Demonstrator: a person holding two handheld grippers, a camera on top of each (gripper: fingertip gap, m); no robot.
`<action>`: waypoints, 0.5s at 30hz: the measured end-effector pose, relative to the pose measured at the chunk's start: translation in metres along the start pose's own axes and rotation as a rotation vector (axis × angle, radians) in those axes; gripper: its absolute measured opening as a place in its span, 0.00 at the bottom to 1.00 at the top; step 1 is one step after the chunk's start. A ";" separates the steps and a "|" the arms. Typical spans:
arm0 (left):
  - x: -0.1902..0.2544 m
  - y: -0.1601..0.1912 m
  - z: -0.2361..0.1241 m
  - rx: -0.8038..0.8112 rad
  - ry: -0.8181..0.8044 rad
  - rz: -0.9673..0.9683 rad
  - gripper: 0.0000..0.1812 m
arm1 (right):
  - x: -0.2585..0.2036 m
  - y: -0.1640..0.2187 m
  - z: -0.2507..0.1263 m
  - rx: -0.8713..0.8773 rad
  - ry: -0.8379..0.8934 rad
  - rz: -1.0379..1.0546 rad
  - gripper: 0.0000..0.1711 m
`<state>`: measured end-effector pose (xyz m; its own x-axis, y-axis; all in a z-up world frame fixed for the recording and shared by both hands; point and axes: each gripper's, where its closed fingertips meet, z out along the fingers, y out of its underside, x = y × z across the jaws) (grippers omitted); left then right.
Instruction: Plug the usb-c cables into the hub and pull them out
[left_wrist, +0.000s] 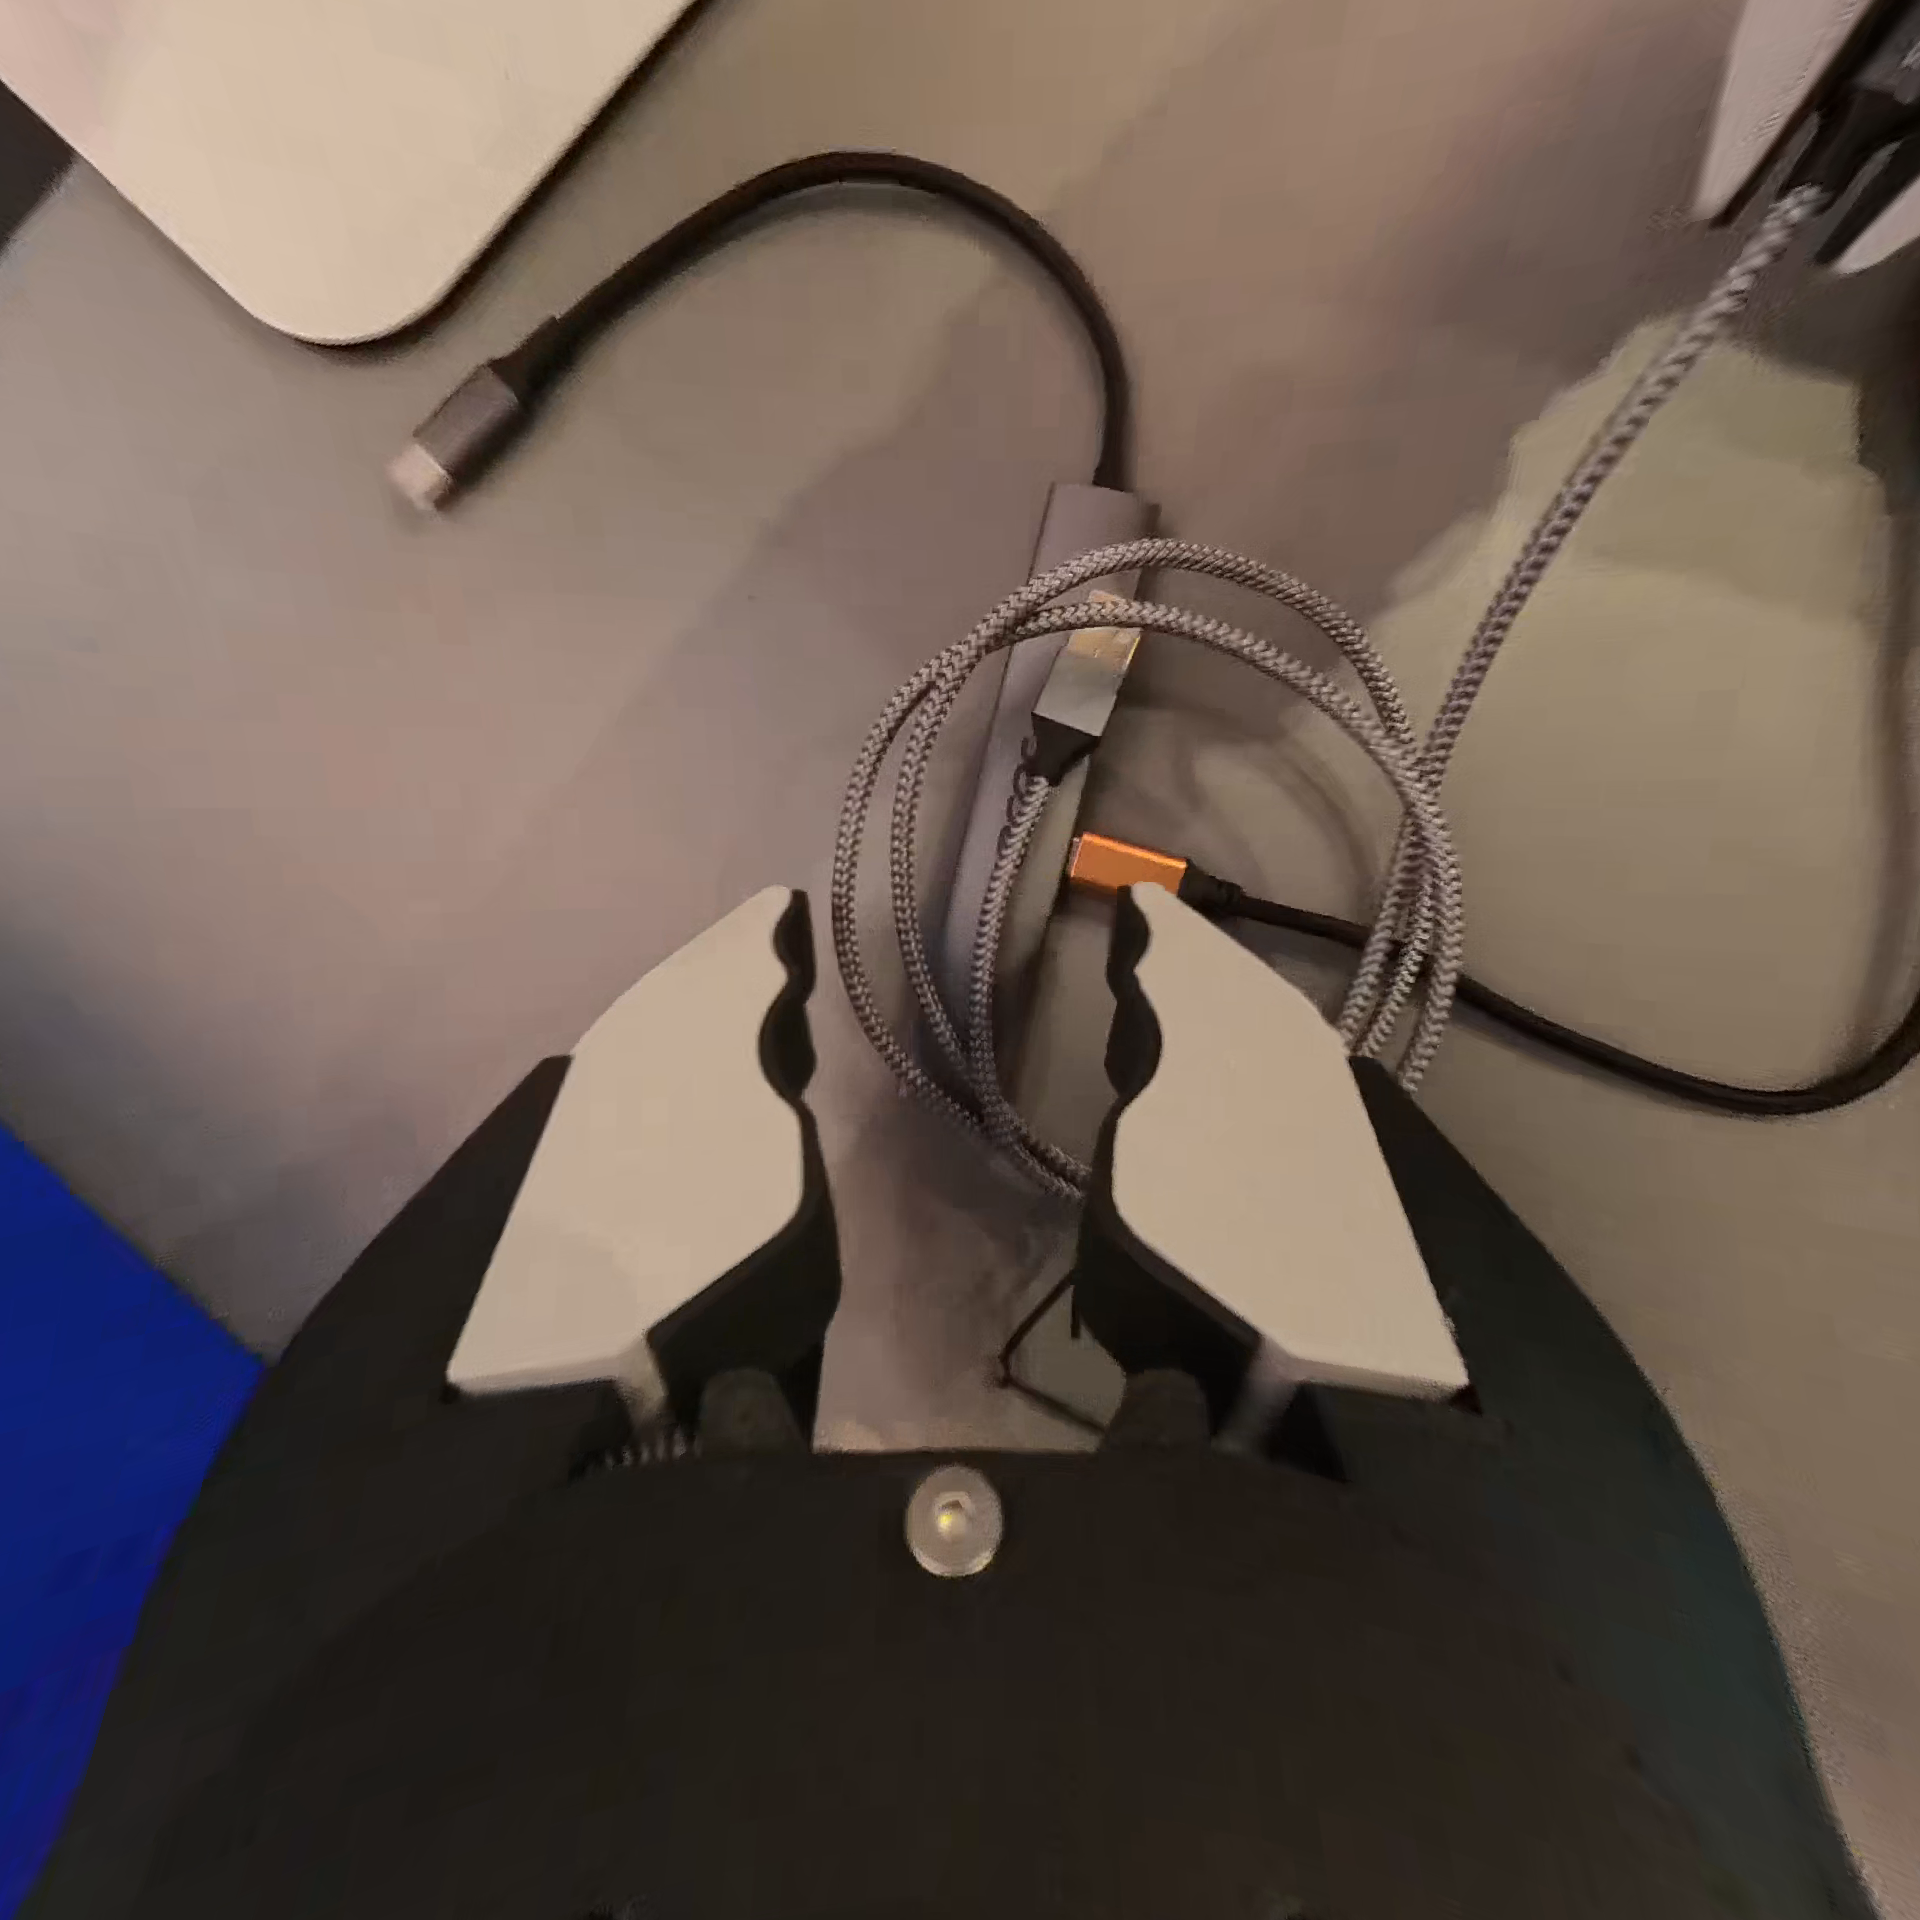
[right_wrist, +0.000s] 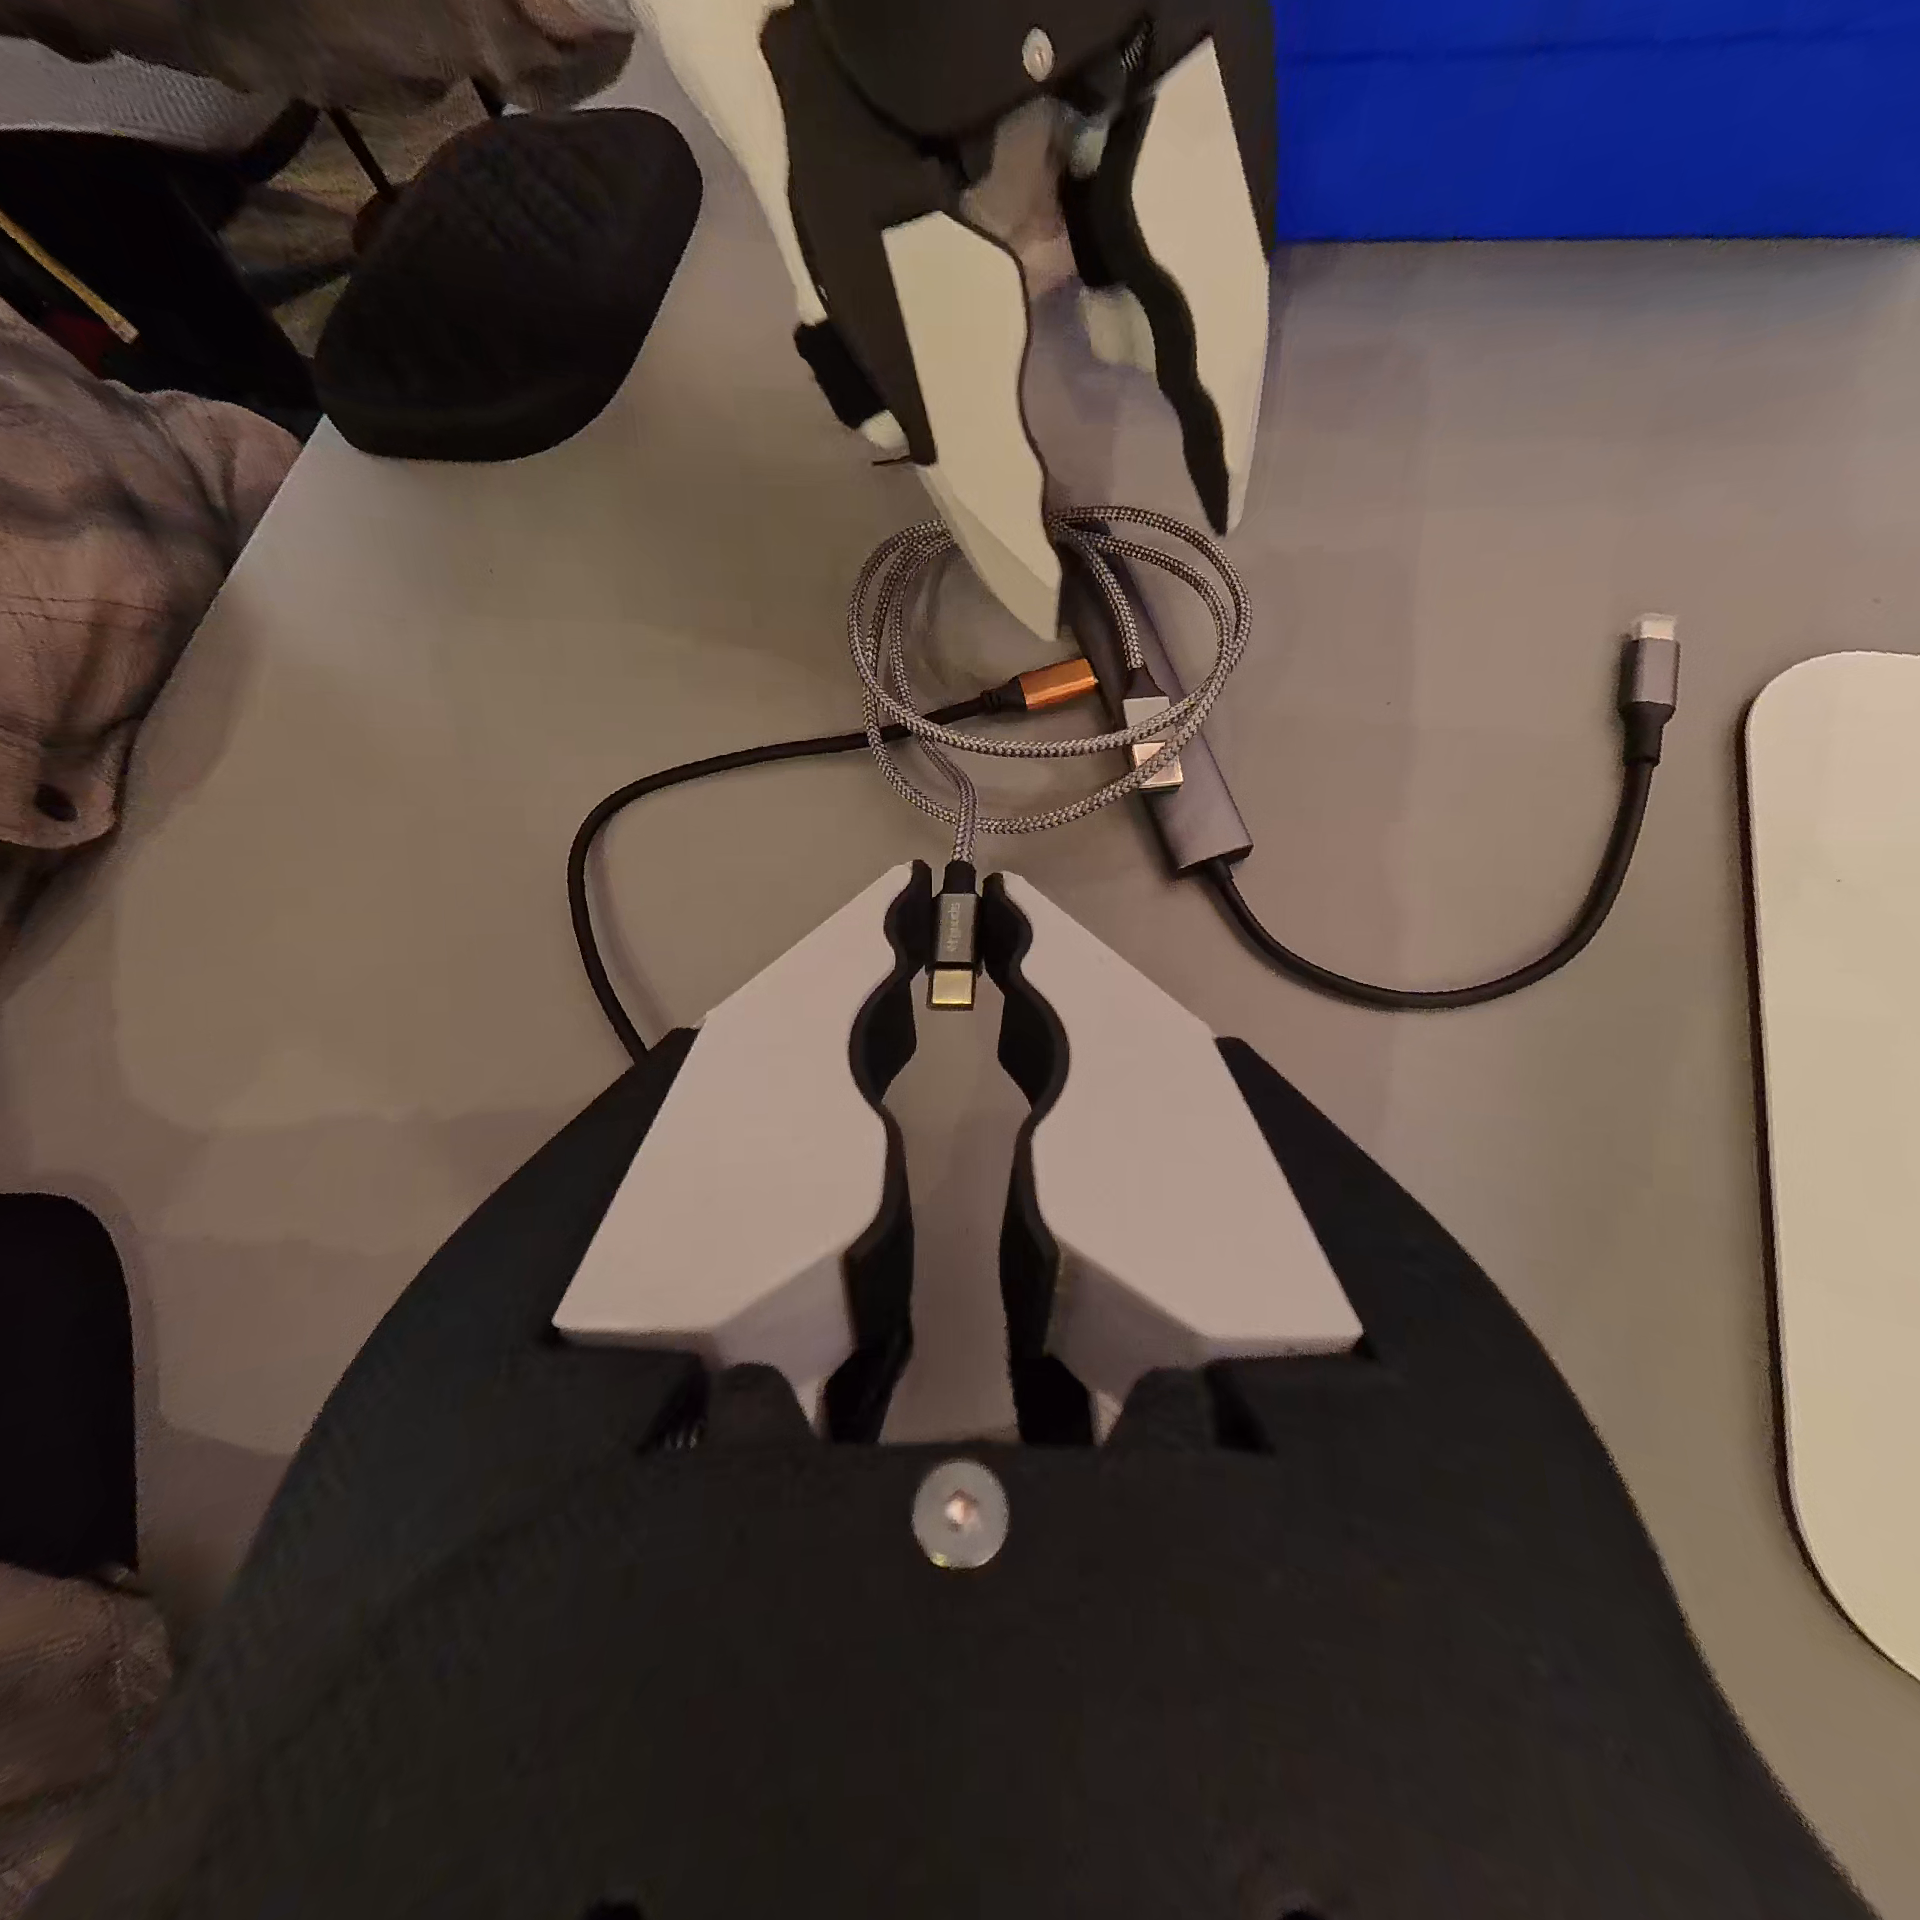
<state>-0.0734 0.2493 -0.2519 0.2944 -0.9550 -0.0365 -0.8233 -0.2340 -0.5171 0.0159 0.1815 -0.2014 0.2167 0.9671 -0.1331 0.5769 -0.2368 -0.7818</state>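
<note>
The left gripper (left_wrist: 961, 914), jaws spread, straddles the slim grey metal hub (right_wrist: 1174, 790) on the grey table (left_wrist: 416, 790), where an orange-shelled plug (left_wrist: 1127, 862) sits in a side port. The right gripper (right_wrist: 951, 883) pinches the grey braided cable's plug (right_wrist: 956, 935), tip pointing backward; it probably needs reorienting first. The plug's lettering is unreadable.

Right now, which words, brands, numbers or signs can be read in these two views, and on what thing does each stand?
Grey plug, held in the right gripper: one short pale print along its shell; I do not copy writing.
Hub: a faint dark mark beside the braided cable, too blurred to read.
No other writing shows.
</note>
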 end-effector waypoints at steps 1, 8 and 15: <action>-0.001 0.003 0.004 -0.011 0.000 0.006 0.25 | 0.000 0.000 0.000 0.001 -0.001 -0.003 0.04; -0.008 -0.005 0.002 0.078 -0.035 -0.011 0.04 | 0.005 0.000 -0.002 0.006 0.026 -0.006 0.04; -0.013 -0.042 -0.045 0.248 -0.181 0.089 0.03 | 0.016 -0.044 -0.022 0.003 0.266 -0.154 0.29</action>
<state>-0.0650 0.2635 -0.1912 0.3260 -0.9167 -0.2310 -0.7127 -0.0778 -0.6972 0.0114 0.2049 -0.1555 0.3258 0.9334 0.1507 0.6167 -0.0889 -0.7822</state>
